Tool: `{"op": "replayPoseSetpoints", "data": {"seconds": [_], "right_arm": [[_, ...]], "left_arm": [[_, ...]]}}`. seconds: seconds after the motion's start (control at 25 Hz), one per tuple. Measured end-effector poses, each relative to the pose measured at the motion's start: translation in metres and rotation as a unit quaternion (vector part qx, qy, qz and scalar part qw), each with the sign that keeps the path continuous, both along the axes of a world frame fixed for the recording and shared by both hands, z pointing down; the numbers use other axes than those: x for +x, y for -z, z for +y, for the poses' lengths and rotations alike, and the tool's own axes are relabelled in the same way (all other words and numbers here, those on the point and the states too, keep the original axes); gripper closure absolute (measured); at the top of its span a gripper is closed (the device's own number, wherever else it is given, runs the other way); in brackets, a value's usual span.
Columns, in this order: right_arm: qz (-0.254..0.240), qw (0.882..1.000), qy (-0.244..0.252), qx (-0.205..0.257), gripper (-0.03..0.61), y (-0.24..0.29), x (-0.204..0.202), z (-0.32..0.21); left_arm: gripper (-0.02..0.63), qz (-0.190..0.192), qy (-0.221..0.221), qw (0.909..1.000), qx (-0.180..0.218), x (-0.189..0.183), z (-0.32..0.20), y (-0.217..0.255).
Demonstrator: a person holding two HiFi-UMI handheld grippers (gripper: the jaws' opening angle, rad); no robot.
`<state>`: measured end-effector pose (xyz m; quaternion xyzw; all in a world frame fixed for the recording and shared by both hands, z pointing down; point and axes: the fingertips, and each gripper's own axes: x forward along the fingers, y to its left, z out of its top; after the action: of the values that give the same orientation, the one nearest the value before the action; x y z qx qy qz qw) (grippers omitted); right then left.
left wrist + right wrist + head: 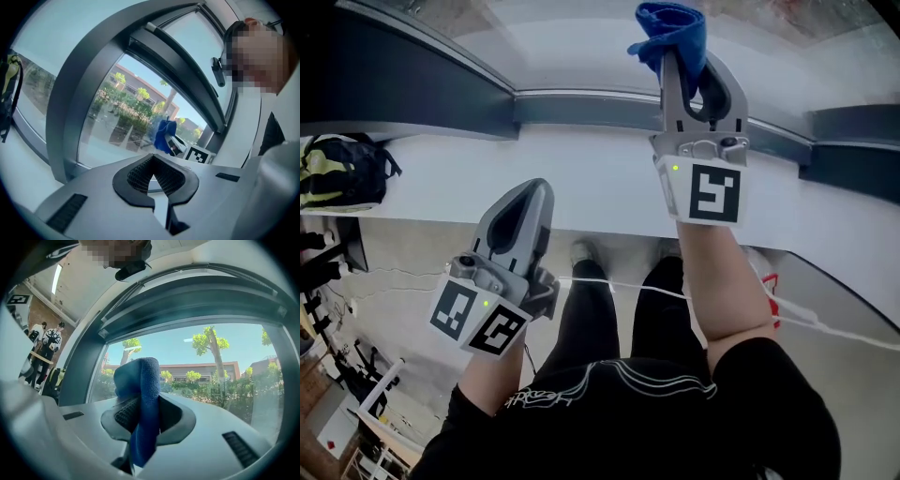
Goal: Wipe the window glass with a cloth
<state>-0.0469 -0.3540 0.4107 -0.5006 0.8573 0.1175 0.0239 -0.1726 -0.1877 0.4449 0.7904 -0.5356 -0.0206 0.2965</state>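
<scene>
**Head view.** The right gripper [677, 58] reaches out past the far edge of the white window sill [581, 173], with the forearm nearly straight. Its jaws are clamped on a blue microfibre cloth [675, 26]. The cloth's bunched end sticks out beyond the tips toward the window glass [572, 42]. Whether it touches the pane cannot be told from here. The left gripper [532, 192] is held lower and closer to the body, near the sill's near edge and well apart from the cloth. A black-and-yellow bag [342, 173] sits by the sill's left end.

**Left gripper view.** The jaws are pressed together with nothing between their ribbed pads. The cloth shows ahead and to the right, close to the pane.

**Right gripper view.** The folded cloth is pinched between the pads. Its long axis runs along the jaws, and its rounded top stands clear of the tips. The glass lies straight ahead, with trees and a low building beyond it.

The right hand looks like the working one. The wipe likely depends on pushing the cloth's free end forward onto the pane and then sweeping across.
</scene>
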Motion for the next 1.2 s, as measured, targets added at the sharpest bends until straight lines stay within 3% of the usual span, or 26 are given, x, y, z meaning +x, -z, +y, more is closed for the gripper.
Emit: {"op": "replayPoseSetpoints", "data": {"seconds": [0.88,1.2], "right_arm": [[-0.004,0.995,-0.097,0.010,0.515,0.005,0.243,-0.027],[-0.020,0.986,-0.165,0.009,0.515,0.011,0.349,-0.040]], "left_arm": [[0.607,0.012,-0.082,0.9966,-0.004,0.214,-0.046,-0.012],[0.607,0.016,-0.123,0.9923,-0.009,0.297,-0.066,-0.015]]}}
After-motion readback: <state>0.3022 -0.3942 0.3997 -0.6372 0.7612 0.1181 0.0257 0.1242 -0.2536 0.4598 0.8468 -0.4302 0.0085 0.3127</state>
